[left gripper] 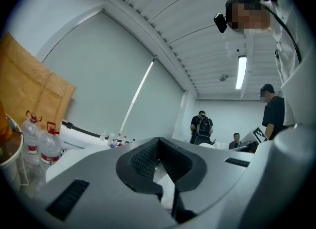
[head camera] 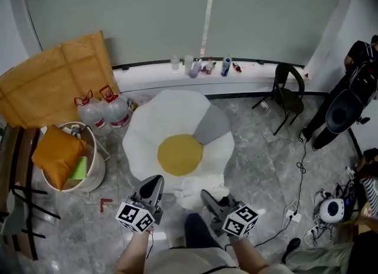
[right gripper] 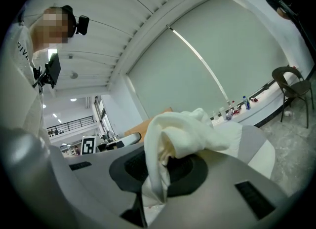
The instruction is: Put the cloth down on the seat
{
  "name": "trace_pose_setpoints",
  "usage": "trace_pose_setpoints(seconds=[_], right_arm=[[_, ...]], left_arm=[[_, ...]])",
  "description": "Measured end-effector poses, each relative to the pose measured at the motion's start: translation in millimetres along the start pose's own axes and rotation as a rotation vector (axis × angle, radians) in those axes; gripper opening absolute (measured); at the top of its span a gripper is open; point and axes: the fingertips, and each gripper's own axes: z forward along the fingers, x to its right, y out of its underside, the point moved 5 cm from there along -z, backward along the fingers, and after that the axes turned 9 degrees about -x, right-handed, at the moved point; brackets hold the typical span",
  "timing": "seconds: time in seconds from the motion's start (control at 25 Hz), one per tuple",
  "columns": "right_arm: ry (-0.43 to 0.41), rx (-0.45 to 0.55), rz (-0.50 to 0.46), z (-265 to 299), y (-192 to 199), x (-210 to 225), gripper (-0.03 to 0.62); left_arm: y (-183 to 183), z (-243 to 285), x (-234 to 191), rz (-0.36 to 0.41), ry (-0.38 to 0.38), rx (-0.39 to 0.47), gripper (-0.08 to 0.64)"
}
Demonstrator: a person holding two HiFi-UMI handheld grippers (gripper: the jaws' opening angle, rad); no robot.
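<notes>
Roughly halfway, I'd say: the cloth (head camera: 192, 191) is in the grip and at the seat, but not yet let go. The right tongs (head camera: 208, 199) are closed most of the way w/ a bunched fold of the white cloth pinched btwn the pads. In the right gripper view the fabric spills up and over the tips. The left tongs (head camera: 155, 184) are closed too, tips meeting. Sthg pale shows in the gap behind the tips; can't tell if that's a cloth corner or just the seat beyond.

In the head view the cloth sits crumpled btwn the two tongs, at the near edge of the seat (head camera: 177, 119), i.e. the white egg-shaped cushion w/ the yellow centre on the floor (head camera: 266, 166). It overlaps the near rim only. Whether it rests on the rim or hangs just above it, can't tell. The yellow middle and far half are bare.

Done so far: pickup and approach. Left to do, prob.: carry the cloth further over the seat, lower it, open the tongs, pull away. Nothing lies on the seat proper yet, so the task isn't finished.
</notes>
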Motion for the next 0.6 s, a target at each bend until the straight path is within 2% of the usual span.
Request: trace_pose_setpoints(seconds=[0.6], right_arm=[[-0.084, -0.069, -0.007, 88, -63, 113, 0.064]], left_arm=[[-8, 122, -72, -0.040, -0.087, -0.010, 0.014]])
